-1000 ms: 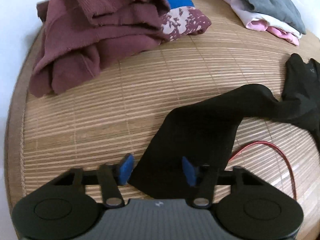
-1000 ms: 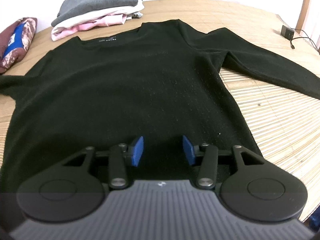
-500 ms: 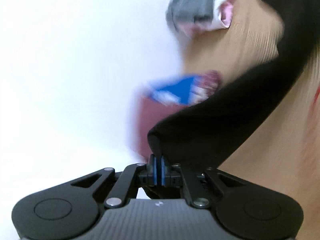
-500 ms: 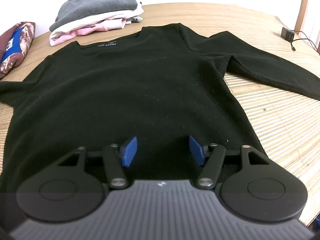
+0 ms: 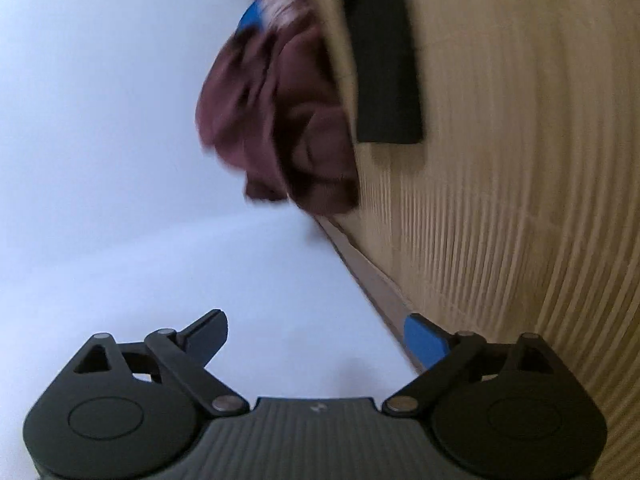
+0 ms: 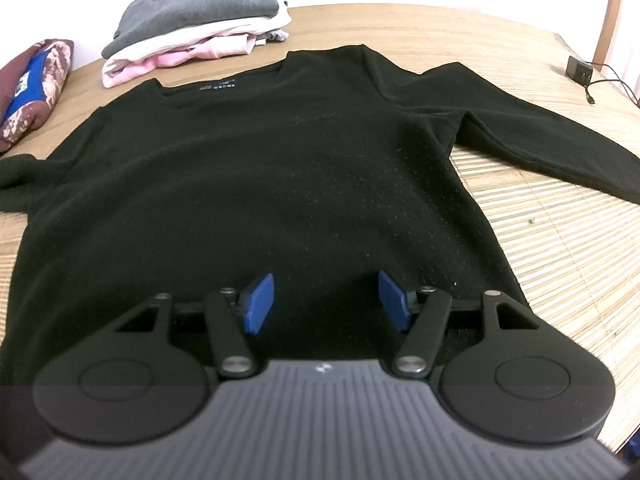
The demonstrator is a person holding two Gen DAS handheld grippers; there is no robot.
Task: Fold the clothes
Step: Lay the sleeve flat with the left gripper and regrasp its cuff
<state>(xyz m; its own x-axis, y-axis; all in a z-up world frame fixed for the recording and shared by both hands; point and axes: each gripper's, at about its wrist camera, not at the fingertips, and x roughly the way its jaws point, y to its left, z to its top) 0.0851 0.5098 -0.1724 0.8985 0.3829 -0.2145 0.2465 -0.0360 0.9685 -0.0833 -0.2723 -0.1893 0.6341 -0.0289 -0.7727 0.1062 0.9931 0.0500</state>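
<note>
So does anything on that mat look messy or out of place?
Mostly tidy. The black long-sleeved sweater lies flat, and the grey, white and pink folded clothes are stacked neatly. Only the maroon garment looks off: crumpled and hanging over the bamboo mat's edge.

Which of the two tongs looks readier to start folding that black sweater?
Probably the right tongs: open, hovering over the hem of the flat black sweater. The left tongs are open and empty at the mat's edge, their view tilted and blurred.

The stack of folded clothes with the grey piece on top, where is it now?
In the right wrist view, the stack of folded clothes lies at the far left of the bamboo mat, just behind the collar of the black sweater and right of the maroon bundle.
</note>
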